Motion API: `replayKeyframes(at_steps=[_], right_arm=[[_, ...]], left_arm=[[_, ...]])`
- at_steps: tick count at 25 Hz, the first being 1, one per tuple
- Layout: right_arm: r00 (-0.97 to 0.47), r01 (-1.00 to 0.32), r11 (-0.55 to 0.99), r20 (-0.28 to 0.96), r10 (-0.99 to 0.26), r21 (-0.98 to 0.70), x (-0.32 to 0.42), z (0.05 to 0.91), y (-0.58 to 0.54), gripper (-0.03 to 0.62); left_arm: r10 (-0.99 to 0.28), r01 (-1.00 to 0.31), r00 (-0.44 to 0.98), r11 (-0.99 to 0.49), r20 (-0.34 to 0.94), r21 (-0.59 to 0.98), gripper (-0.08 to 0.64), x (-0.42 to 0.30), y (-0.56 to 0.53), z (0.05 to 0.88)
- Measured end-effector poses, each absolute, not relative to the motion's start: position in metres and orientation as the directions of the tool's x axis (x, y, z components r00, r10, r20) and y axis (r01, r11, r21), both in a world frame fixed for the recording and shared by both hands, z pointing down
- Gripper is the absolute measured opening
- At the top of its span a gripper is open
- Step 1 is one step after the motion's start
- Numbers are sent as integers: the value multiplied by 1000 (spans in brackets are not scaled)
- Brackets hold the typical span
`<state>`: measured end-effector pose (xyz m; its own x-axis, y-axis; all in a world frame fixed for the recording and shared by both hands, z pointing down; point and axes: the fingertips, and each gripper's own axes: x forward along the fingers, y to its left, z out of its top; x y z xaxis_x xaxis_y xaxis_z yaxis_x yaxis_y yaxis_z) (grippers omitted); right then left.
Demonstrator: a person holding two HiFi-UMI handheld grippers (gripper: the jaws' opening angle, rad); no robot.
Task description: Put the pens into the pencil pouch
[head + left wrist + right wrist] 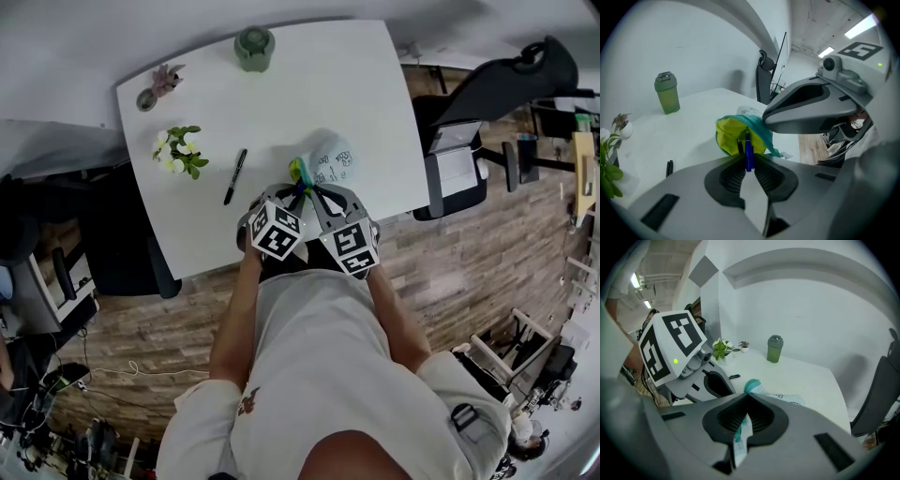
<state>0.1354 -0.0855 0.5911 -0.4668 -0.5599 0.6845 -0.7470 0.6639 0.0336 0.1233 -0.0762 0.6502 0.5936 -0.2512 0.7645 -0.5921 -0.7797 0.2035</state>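
My left tongs are pressed together on a blue pen, which stands between the pads and points away from me into the open mouth of the pencil pouch. The mouth shows a yellow lining ringed by a teal zipper. A dark slim thing sits just beside the blue pen in that opening; I cannot tell what it is.

My right tongs are pinching the pouch's teal zipper edge, with a strip of its pale fabric running down between the pads. The rest of the pouch lies on the white bench just beyond the tongs, printed side up.

In the head view both tongs meet at the near end of the pouch, close to the bench's front edge. A black pen lies on the bench to the pouch's left, apart from it. Further left is a small bunch of white flowers, and a green bottle stands upright near the far edge.
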Motion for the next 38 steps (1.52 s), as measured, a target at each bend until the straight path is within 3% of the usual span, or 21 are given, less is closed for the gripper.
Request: replayKeyframes(at_steps=[13, 17, 21, 38], right_arm=[[-504, -759, 649, 683, -529, -57, 143, 605, -91, 2], [-481, -767, 640, 700, -529, -44, 147, 616, -95, 2], [-478, -768, 639, 703, -528, -42, 146, 617, -97, 2], [-502, -732, 680, 704, -503, -36, 122, 611, -93, 2]], left_arm=[[-285, -544, 689, -811, 666, 216, 57, 148, -96, 670], [-292, -561, 681, -798, 672, 221, 143, 145, -99, 680], [-303, -572, 677, -791, 671, 220, 174, 138, -99, 678], [-469, -727, 576, -668, 670, 158, 181, 47, -93, 657]])
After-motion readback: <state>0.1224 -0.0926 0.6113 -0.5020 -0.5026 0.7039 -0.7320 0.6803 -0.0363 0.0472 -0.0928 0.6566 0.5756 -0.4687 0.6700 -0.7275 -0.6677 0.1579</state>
